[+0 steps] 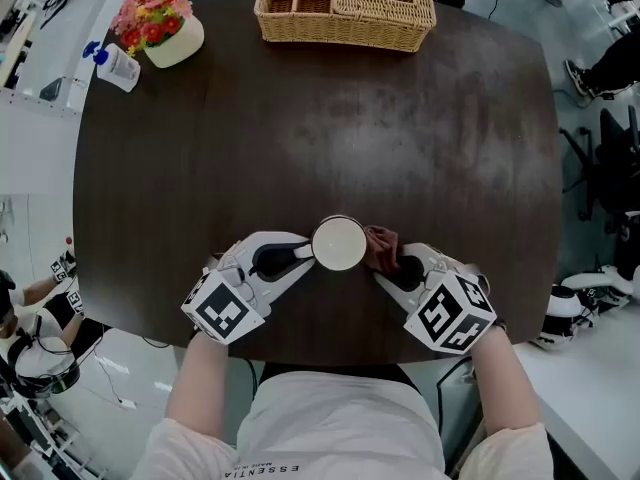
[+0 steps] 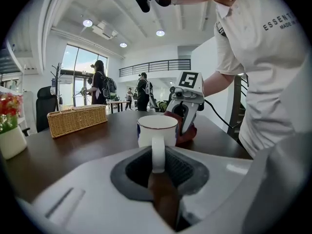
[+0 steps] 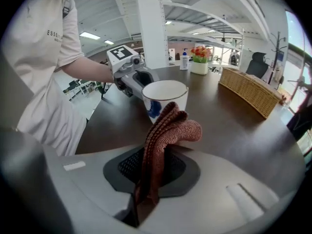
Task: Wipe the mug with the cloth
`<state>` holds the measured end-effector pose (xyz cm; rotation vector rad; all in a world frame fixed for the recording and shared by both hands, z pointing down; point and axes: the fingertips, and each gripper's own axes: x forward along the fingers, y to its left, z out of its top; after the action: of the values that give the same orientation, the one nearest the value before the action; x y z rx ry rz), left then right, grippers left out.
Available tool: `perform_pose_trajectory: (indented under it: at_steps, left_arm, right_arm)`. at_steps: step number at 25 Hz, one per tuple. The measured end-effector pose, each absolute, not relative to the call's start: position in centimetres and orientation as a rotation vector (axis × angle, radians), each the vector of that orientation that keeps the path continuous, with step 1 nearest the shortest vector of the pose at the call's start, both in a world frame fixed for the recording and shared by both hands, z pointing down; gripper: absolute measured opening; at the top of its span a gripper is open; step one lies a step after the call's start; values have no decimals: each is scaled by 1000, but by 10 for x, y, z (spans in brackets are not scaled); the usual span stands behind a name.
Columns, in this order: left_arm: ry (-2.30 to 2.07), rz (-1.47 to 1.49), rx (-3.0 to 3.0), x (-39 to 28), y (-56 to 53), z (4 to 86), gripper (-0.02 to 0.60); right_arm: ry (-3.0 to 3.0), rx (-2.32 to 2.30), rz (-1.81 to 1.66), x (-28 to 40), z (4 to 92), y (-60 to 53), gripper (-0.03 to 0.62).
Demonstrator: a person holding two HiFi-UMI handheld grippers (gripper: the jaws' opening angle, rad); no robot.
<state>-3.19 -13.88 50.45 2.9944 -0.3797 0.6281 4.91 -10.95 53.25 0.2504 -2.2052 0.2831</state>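
The dark surface [image 1: 300,128] carries a wicker basket [image 1: 345,8] at top centre and a flower pot [image 1: 165,28] at upper left, well clear. At lower centre the white mug [image 1: 339,243] stands upright. The left gripper [image 1: 303,255] pinches its handle, while the right gripper [image 1: 388,266] clamps the reddish cloth [image 1: 380,248] just beside it.

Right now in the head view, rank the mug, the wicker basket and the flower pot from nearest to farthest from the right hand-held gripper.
1. The mug, just left of the right hand-held gripper, on the near side.
2. The basket, on the far side, centre.
3. The flower pot, in the far left corner.
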Motion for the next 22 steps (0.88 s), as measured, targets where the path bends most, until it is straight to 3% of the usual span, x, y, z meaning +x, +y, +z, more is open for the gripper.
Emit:
perform_pose_trajectory:
  at_steps: [15,22]
  left_arm:
    - [-301,475,3120,1,-148,377,74]
    - [-243,394,3178,15,-159,315,74]
  right_arm:
    - [-2434,679,438,71,478,-164,80]
    - [-2675,751,232,47,414,-175,80]
